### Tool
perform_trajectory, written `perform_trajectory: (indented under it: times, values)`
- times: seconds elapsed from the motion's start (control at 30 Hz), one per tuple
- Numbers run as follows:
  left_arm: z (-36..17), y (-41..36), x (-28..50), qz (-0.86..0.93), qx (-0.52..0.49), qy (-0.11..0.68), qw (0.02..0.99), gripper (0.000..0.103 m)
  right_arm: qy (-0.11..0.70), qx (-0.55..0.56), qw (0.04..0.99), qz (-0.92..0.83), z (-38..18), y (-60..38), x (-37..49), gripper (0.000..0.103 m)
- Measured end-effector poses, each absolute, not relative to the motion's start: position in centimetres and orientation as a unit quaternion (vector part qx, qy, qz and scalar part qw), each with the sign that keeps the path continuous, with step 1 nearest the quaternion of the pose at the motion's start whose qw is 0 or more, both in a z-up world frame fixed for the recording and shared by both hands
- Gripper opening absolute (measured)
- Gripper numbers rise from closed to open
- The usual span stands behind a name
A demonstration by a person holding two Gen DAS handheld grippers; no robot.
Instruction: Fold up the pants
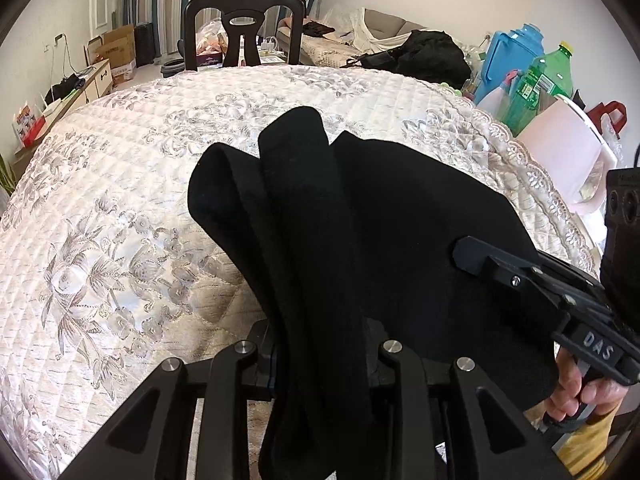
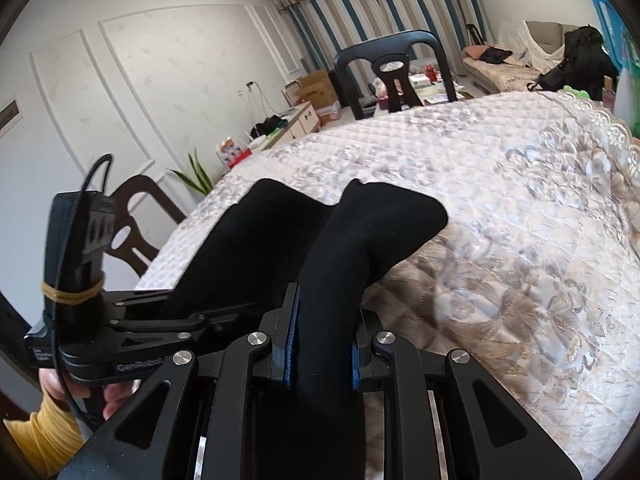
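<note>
The black pants (image 1: 360, 232) hang in folds above the quilted white floral table cover (image 1: 120, 184). My left gripper (image 1: 320, 360) is shut on a bunched fold of them at the bottom of the left wrist view. My right gripper (image 1: 476, 252) comes in from the right there and pinches the cloth's right edge. In the right wrist view the right gripper (image 2: 324, 352) is shut on a thick roll of the black pants (image 2: 344, 248), its blue pads (image 2: 290, 344) pressing both sides. The left gripper (image 2: 160, 320) holds the cloth at the left, fingertips hidden.
A dark chair (image 1: 244, 28) stands at the table's far side and another chair (image 2: 132, 232) at its left. A green bottle (image 1: 548, 80), a blue jug (image 1: 512, 56) and pink paper (image 1: 560, 140) crowd the table's right end. Boxes and a sofa lie beyond.
</note>
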State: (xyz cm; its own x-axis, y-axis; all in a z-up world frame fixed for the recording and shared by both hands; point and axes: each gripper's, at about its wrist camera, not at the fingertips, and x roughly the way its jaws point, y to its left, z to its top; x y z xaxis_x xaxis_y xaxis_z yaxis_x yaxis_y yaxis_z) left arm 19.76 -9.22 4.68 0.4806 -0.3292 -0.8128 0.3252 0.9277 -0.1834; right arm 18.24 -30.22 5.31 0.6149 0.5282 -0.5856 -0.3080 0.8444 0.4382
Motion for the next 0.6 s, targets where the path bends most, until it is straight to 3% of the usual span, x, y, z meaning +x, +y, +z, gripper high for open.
perform_trajectory:
  times: [0.23, 0.4, 0.6]
  values:
    - [4.0, -8.8, 19.9, -0.187, 0.009, 0.473, 0.861, 0.039, 0.387, 0.150, 0.881, 0.229, 4.7, -30.9, 18.6, 0.020]
    - [3.7, -8.8, 19.7, -0.176, 0.026, 0.463, 0.868, 0.055, 0.396, 0.146, 0.879, 0.222, 4.4, -30.9, 18.9, 0.022]
    - [3.4, -8.2, 20.0, -0.173, 0.015, 0.464, 0.869, 0.066, 0.406, 0.134, 0.880, 0.207, 4.2, -30.9, 19.0, 0.028]
